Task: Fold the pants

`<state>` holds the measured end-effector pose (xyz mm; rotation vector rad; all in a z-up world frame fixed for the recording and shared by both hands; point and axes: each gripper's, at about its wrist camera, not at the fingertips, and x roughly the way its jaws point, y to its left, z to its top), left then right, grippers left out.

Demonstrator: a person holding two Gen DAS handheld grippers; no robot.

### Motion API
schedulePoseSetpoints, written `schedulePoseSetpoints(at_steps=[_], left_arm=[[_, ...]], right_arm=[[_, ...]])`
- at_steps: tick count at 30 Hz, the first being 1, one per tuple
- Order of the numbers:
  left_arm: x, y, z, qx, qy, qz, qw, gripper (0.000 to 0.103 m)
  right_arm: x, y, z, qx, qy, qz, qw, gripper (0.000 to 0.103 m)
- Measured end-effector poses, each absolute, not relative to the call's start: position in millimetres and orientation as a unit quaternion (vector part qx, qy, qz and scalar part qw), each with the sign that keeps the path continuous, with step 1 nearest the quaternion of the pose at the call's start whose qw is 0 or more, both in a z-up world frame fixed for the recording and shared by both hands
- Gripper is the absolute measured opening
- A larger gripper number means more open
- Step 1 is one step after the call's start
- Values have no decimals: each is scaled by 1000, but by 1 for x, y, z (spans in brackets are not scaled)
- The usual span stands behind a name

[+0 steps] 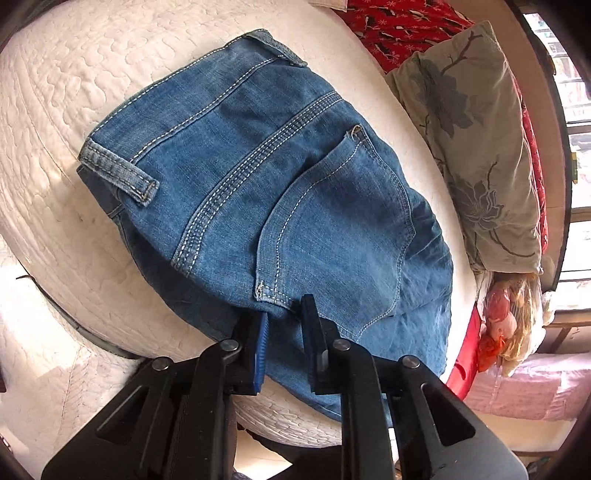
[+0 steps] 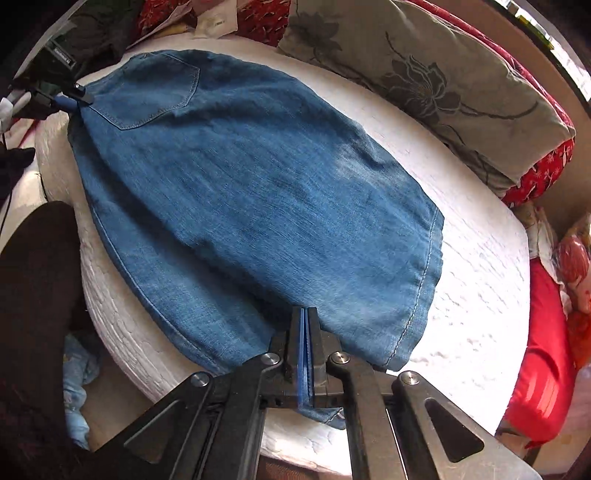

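Blue denim pants lie on a white quilted mattress, waistband and back pocket towards the left wrist camera. My left gripper grips the near edge of the pants just below the back pocket, jaws partly closed on a bunch of denim. In the right wrist view the pants stretch away with the leg hem near. My right gripper is shut tight on the near edge of the leg beside the hem. The left gripper shows at the far left, on the pants' edge by the pocket.
A grey floral pillow and red bedding lie along the far side of the mattress. A red cushion sits at the right. The mattress edge drops off at the near left, with a dark shape beside it.
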<state>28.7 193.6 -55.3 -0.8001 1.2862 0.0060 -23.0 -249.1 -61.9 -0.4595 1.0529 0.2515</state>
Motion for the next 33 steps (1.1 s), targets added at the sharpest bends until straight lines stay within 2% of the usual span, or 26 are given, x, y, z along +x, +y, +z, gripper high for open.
schedulePoseSetpoints(at_steps=[4,7,9,11,13,17,22,24,25,28,33], left_arm=[[21,197,-57,-360,583,-1,728,14],[21,201,-65,-369,591,-7,717,14],[23,198,-66,-371,594,-12,714,14],[25,195,-65,-366,593,-14,717,14],[26,190,-65,-363,593,-17,719,14],[31,179,-70,-362,599,-27,714,14],[46,172,-82,-360,610,-13,706,14],[50,171,-85,-365,612,-3,701,14],[50,172,-83,-368,610,-1,702,14],[48,174,-70,-365,594,-10,717,8],[40,182,-49,-365,570,-24,736,8]], right_arm=[[-42,-251,-63,-152,513,133,834,0],[-41,-282,-64,10,527,137,839,5],[-39,-308,-65,126,518,124,837,19],[-39,-330,-72,226,505,104,827,49],[-38,-346,-80,295,493,77,815,52],[-34,-374,-98,425,459,45,779,52],[-23,-382,-121,517,412,20,750,51],[-19,-383,-126,550,383,33,741,28],[-17,-384,-126,564,367,50,738,2],[-18,-379,-110,556,348,91,749,2],[-23,-371,-67,499,333,133,789,2]])
